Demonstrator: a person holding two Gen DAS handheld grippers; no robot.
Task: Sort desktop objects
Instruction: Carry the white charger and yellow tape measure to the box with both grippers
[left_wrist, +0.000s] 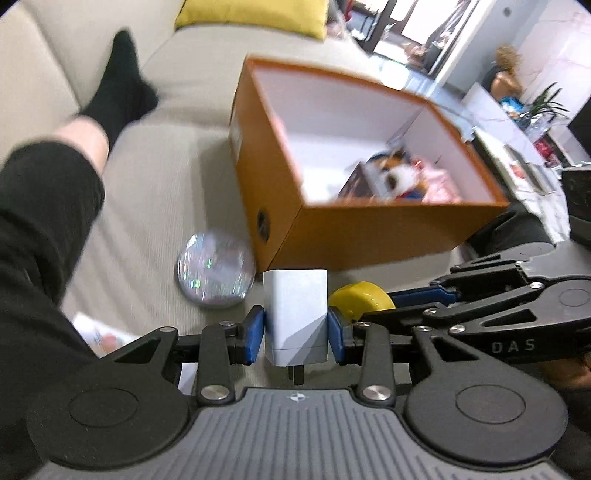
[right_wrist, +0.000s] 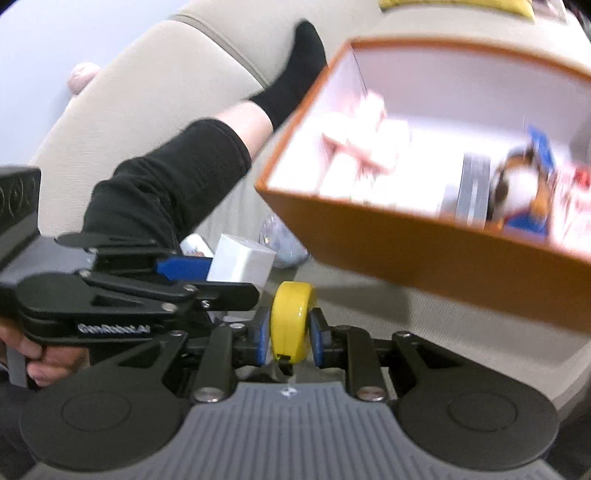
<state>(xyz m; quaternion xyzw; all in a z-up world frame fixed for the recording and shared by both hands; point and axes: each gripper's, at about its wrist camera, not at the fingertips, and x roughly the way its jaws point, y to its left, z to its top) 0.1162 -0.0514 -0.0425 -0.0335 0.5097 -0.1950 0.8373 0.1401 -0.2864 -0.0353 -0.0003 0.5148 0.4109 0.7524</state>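
My left gripper (left_wrist: 295, 328) is shut on a white charger plug (left_wrist: 295, 314), held above the sofa seat just before the orange box (left_wrist: 332, 229). My right gripper (right_wrist: 286, 332) is shut on a yellow round tape measure (right_wrist: 291, 321), close beside the left gripper (right_wrist: 184, 269). The charger (right_wrist: 243, 262) shows in the right wrist view too, and the tape measure (left_wrist: 360, 299) in the left wrist view. The open orange box (right_wrist: 424, 236) holds a plush toy (left_wrist: 399, 177), pink packets (right_wrist: 365, 147) and other items.
A shiny round disc (left_wrist: 216, 273) lies on the beige sofa (left_wrist: 166, 184) left of the box. A person's leg in black with a black sock (left_wrist: 118, 85) lies at left. A white paper item (left_wrist: 99, 332) lies by the leg. A yellow cushion (left_wrist: 255, 14) is behind.
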